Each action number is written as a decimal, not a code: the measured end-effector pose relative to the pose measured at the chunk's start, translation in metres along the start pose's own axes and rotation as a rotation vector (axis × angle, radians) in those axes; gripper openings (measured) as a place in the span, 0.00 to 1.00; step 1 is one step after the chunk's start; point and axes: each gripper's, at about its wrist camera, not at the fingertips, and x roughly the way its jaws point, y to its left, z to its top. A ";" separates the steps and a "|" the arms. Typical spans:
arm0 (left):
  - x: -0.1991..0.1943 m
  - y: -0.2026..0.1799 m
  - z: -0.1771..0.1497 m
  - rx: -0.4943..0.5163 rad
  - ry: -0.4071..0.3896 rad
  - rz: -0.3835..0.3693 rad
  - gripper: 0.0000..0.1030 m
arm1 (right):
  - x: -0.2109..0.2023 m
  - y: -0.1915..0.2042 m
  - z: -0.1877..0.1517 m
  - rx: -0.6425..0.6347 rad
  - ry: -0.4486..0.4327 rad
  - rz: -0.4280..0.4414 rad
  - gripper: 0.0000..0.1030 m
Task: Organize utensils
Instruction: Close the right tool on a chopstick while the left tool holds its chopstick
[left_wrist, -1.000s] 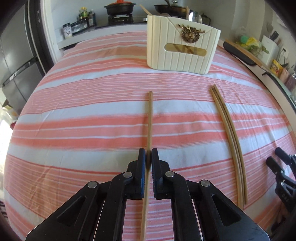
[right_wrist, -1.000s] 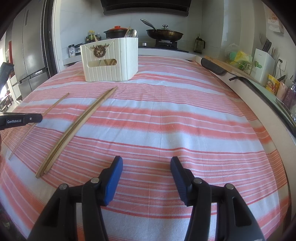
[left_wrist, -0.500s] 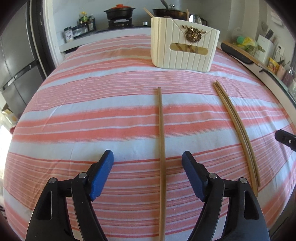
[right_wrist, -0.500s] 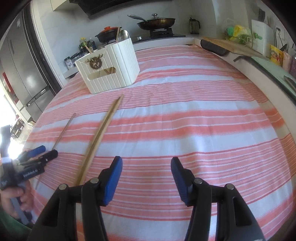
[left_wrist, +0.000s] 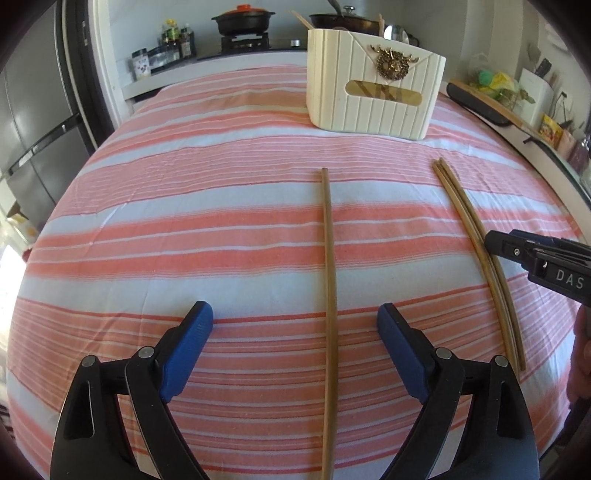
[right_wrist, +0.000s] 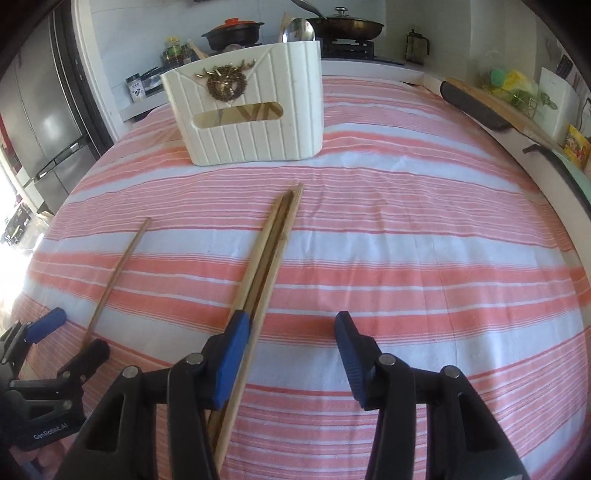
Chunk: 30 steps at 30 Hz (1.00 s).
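A single wooden chopstick (left_wrist: 328, 277) lies on the striped cloth between the jaws of my left gripper (left_wrist: 295, 317). Those jaws are opening wide and do not touch it. To its right lies a bundle of chopsticks (left_wrist: 476, 240), with my right gripper (left_wrist: 517, 251) coming in beside it. In the right wrist view my right gripper (right_wrist: 291, 325) hangs over the near half of the bundle (right_wrist: 273, 240). Its jaws are closing; the sticks run under the left finger and just inside it, unpressed. A white ribbed utensil holder (right_wrist: 251, 110) stands behind, with utensils in it.
The striped tablecloth (left_wrist: 184, 206) covers the whole table. The left gripper (right_wrist: 74, 332) straddles the single chopstick (right_wrist: 118, 273) at the lower left of the right wrist view. A counter with pots, jars and a cutting board lies beyond the far and right table edges.
My left gripper let go of the single chopstick and spread its jaws wide; the stick now rests on the cloth. My right gripper swung left until it stood over the bundle.
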 end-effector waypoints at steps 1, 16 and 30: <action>0.000 0.000 0.000 0.001 0.001 0.002 0.89 | 0.000 0.000 -0.001 -0.018 -0.001 -0.004 0.47; -0.014 0.002 -0.007 0.003 -0.005 0.009 0.30 | -0.025 -0.002 -0.028 -0.203 -0.021 -0.145 0.06; -0.035 -0.008 -0.029 -0.090 0.039 -0.045 0.08 | -0.053 -0.044 -0.063 -0.080 0.027 -0.124 0.08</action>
